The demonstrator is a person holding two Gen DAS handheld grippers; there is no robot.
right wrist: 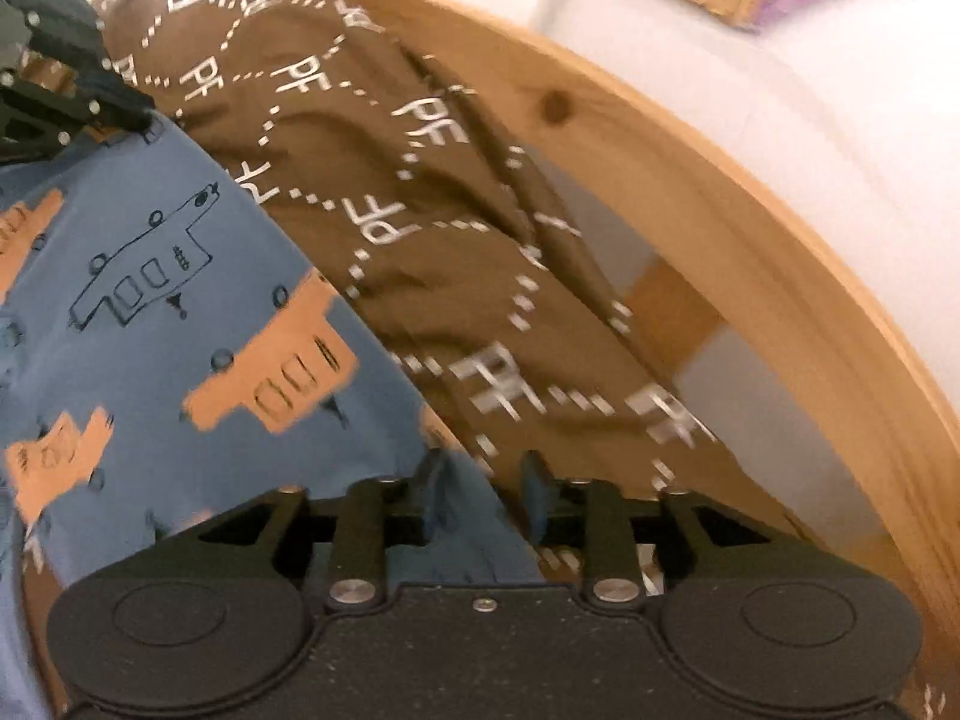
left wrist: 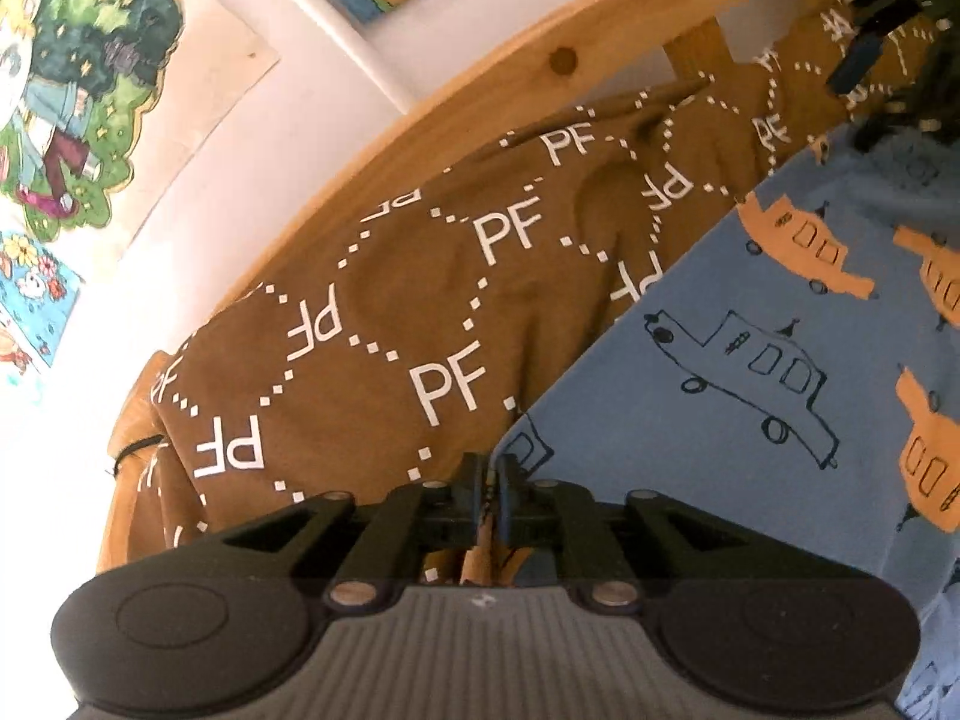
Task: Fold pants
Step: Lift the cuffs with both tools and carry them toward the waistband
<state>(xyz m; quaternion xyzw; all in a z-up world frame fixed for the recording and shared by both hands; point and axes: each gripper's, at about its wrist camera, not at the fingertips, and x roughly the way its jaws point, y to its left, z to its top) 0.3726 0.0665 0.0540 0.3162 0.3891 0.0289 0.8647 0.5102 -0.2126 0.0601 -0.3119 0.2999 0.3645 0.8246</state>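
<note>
- Blue pants (left wrist: 750,324) printed with outlined and orange cars fill the right half of the left wrist view and the left half of the right wrist view (right wrist: 180,312), lying on top of a brown blanket.
- That brown blanket (left wrist: 372,312) has white "PF" letters and dotted diamonds all over it, and it bunches up against a curved wooden rail (left wrist: 480,90) that runs from lower left to upper right in the left view.
- In the right view the same rail (right wrist: 750,240) sweeps from top centre down to the lower right, with a white wall (right wrist: 810,72) behind it.
- Left gripper (left wrist: 487,480) sits at bottom centre of its own view, right at the pants' edge where blue meets brown. Its jaws are nearly together with a thin bit of fabric showing in the narrow gap, but I honestly can't tell if the pads are still pinching it.
- Right gripper (right wrist: 480,498) at bottom centre of its view has its jaws clearly apart, with the pants' edge lying between them and not clamped.
- Upper left of the right view shows the left gripper (right wrist: 129,111) from outside, down on the far corner of the pants.
- Colourful drawings (left wrist: 78,102) are stuck on the wall in the upper left of the left view.
- Right view is pretty blurry overall.
</note>
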